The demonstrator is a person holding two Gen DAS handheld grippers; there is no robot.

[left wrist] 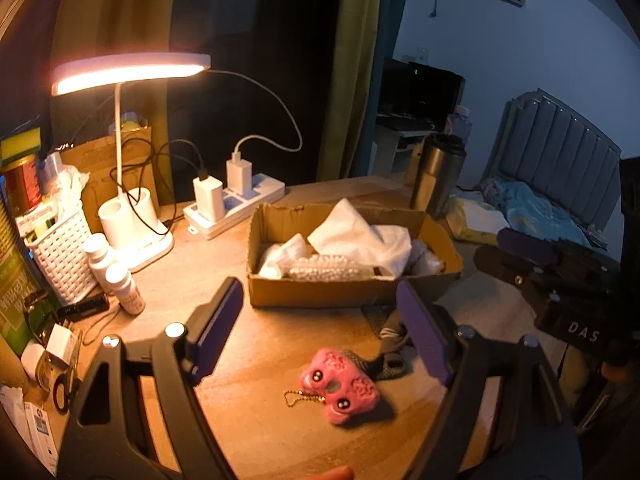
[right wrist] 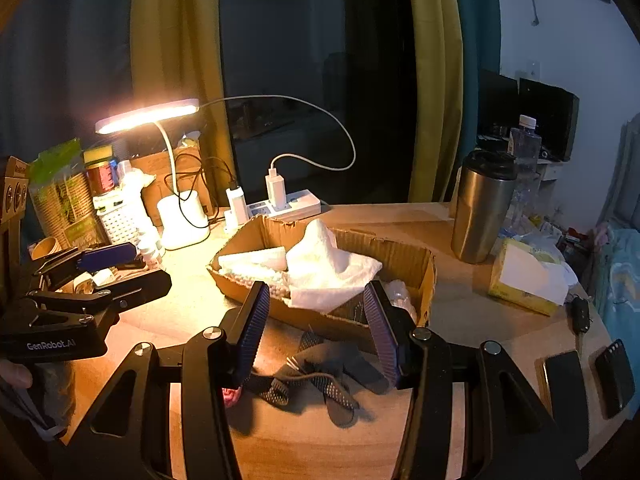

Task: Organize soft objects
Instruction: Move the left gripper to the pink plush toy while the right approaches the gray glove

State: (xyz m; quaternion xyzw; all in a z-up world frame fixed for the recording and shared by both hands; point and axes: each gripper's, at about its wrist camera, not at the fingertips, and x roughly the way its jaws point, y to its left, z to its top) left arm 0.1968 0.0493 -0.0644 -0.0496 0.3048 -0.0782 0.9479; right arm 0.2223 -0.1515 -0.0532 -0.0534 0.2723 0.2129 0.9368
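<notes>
Claw in my left hand (left wrist: 320, 320) hangs released above the wooden worktop (left wrist: 260, 420), over a squishy pink plush keychain toy (left wrist: 340, 388); light, best pinched across its body. From the right, my other claw (right wrist: 316, 320) gapes empty over a limp dark mesh strap (right wrist: 320, 380) near the brown cardboard box (right wrist: 404, 260).

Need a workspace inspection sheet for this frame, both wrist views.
surface: wooden desk, lit by a desk lamp.
job's things: pink plush keychain and dark mesh fabric on the desk; cardboard box holds white cloths.
clutter: white basket, pill bottles, steel tumbler, tissue box, two phones.
grippers: left tool open, empty; right tool open, empty.
cables: chargers in power strip.
surroundings: curtains, bed.
</notes>
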